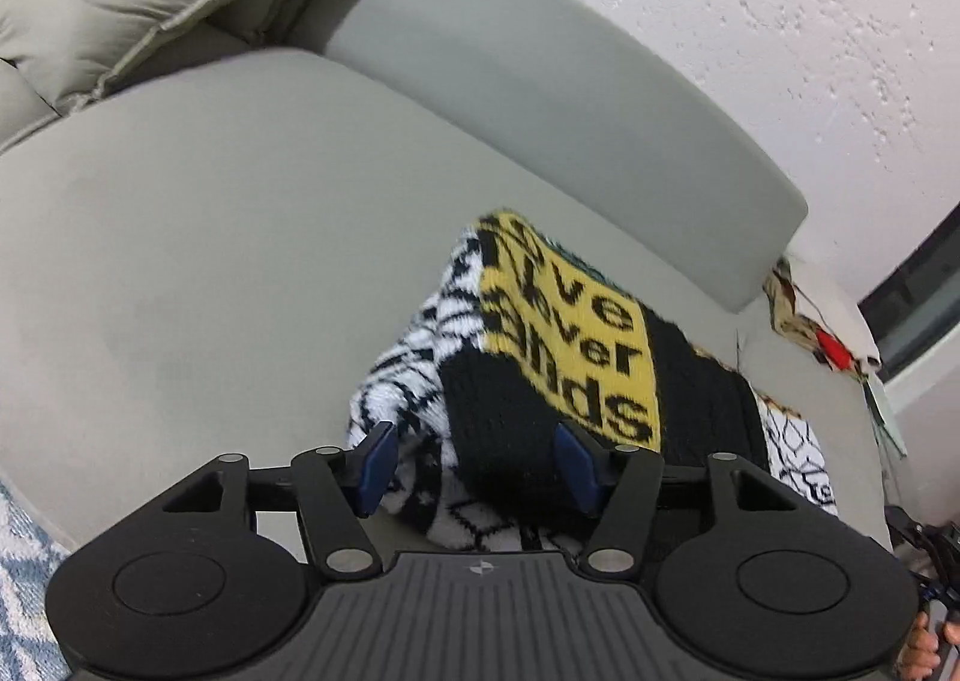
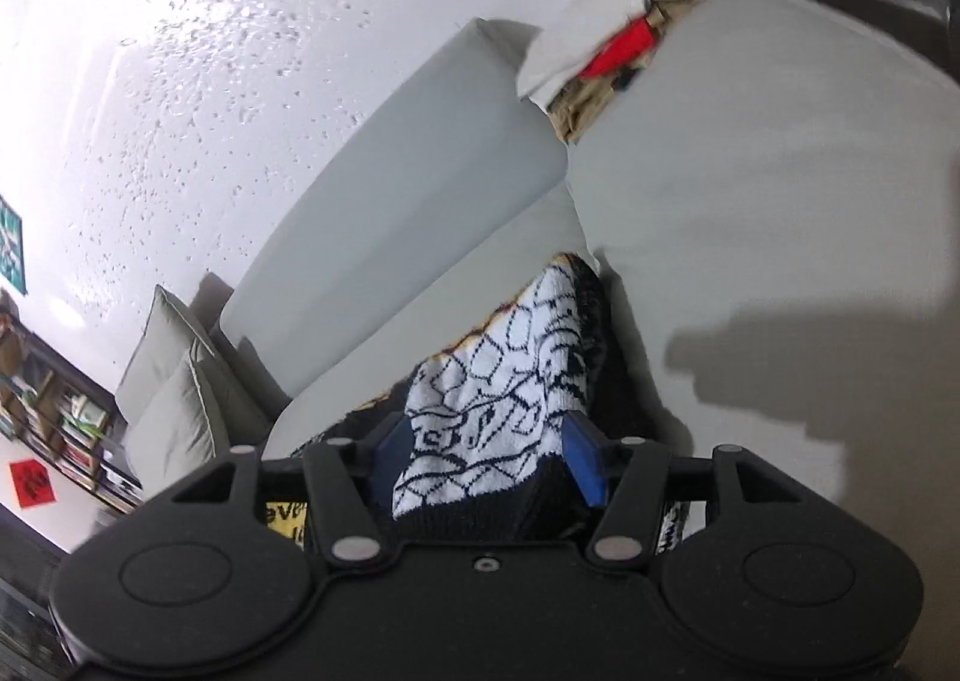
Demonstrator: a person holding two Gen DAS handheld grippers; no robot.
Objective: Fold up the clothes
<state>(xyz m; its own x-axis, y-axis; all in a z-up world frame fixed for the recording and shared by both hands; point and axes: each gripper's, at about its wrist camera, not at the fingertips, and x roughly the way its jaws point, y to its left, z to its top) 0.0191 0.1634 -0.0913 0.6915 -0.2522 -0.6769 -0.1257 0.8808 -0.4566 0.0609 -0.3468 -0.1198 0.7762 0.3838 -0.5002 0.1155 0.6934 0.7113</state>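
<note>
Now the folded knit sweater [image 1: 540,357] lies on the grey sofa [image 1: 210,261]. Left gripper [image 1: 477,468] and right gripper [image 2: 489,456] both stand spread around it, pads off the knit.

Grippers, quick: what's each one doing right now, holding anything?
Left gripper: jaws open, over the folded sweater, gripping nothing.
Right gripper: jaws open, sweater lying between them, not clamped.

A grey sofa [image 1: 210,273] fills the foreground, its low backrest [image 1: 540,81] set against a white, rough-textured wall [image 1: 750,9]. Loose grey cushions [image 2: 174,381] lean at one end. A dark bookshelf [image 2: 54,411] stands farther along. A dark-framed window [image 1: 912,309] shows at the other end.
</note>
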